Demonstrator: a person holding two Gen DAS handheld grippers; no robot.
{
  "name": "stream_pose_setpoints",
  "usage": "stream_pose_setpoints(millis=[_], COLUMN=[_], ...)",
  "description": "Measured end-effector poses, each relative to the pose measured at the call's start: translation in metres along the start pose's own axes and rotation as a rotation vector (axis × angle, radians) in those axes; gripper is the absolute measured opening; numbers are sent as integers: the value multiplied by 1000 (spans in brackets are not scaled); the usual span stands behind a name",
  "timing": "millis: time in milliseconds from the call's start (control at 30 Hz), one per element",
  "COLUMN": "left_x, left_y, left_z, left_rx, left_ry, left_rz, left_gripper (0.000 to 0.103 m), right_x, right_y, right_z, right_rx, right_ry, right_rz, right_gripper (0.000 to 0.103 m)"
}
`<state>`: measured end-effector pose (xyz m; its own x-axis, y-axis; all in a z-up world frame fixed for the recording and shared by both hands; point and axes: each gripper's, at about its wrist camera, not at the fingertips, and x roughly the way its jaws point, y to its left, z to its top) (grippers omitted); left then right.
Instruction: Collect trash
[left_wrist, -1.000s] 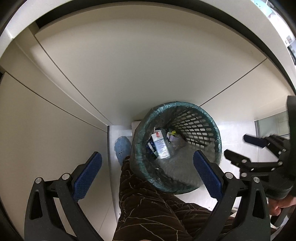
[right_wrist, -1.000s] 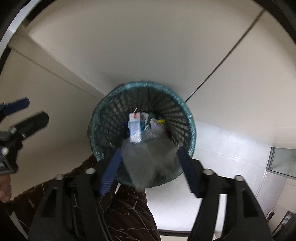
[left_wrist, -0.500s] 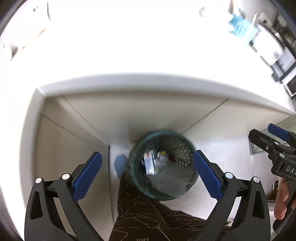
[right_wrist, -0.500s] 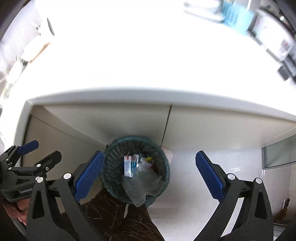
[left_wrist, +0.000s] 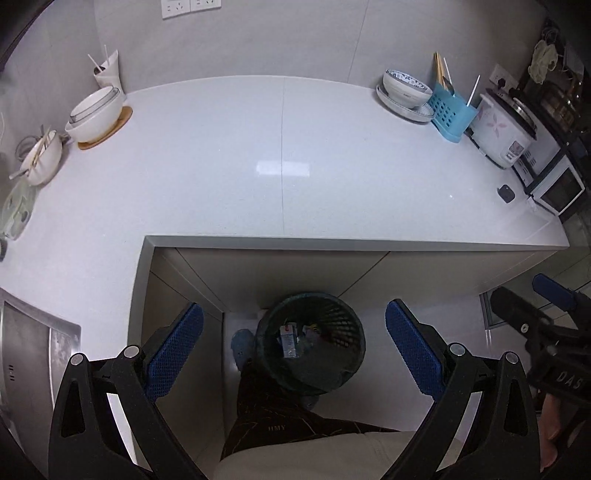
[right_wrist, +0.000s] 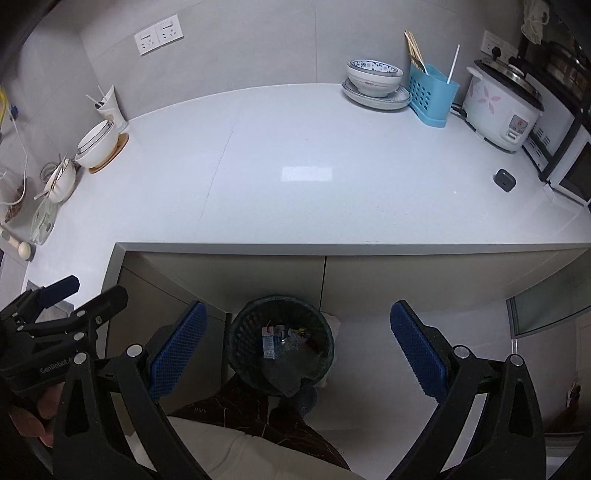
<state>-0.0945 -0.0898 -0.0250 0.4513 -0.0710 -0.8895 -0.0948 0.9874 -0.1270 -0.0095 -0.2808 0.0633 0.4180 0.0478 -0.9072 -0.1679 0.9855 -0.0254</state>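
Note:
A dark green mesh waste basket (left_wrist: 347, 373) stands on the floor below the counter edge; it also shows in the right wrist view (right_wrist: 242, 347). Inside lie a small carton (left_wrist: 289, 341) (right_wrist: 269, 341), crumpled clear plastic (right_wrist: 291, 341) and other wrappers. My left gripper (left_wrist: 293, 347) is open and empty, held high above the basket. My right gripper (right_wrist: 299, 349) is open and empty, also high above the basket. Each gripper shows at the edge of the other's view.
A white counter (left_wrist: 280, 158) (right_wrist: 295, 173) spans the view. Stacked bowls (left_wrist: 96, 110), a cup with chopsticks and a sink (left_wrist: 22, 354) at left. Bowl on plate (right_wrist: 375, 79), blue utensil holder (right_wrist: 432, 92), rice cooker (right_wrist: 498, 110), microwave and a small dark object (right_wrist: 504, 180) at right. A person's legs are below.
Both grippers rose from close over the basket to well above counter height. The right gripper let go of the clear plastic, which now lies in the basket.

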Motion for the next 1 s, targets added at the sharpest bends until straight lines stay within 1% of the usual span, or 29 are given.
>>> stream_pose_setpoints(millis=[33, 67, 167, 233, 433, 733, 1000], left_x=[0, 2, 11, 12, 12, 12, 10], left_y=[-1, -2, 0, 0, -8, -9, -6], left_z=[-2, -4, -11, -15, -20, -21, -22], left_rx=[6, 6, -12, -11, 21, 25, 9], left_ry=[2, 13, 54, 62, 65, 69, 64], left_rz=[20, 23, 14, 8, 3, -6, -4], left_gripper=[97, 97, 97, 97, 97, 97, 97], right_x=[1, 0, 10, 11, 15, 17, 18], right_y=[2, 2, 0, -1, 0, 2, 2], right_z=[-2, -3, -10, -12, -16, -18, -18], right_rx=[-11, -15, -2, 2, 5, -3, -6], right_ry=[2, 8, 33, 39, 60, 72, 76], right_rz=[-10, -15, -6, -9, -5, -7, -5], right_gripper=[95, 95, 95, 95, 95, 95, 95])
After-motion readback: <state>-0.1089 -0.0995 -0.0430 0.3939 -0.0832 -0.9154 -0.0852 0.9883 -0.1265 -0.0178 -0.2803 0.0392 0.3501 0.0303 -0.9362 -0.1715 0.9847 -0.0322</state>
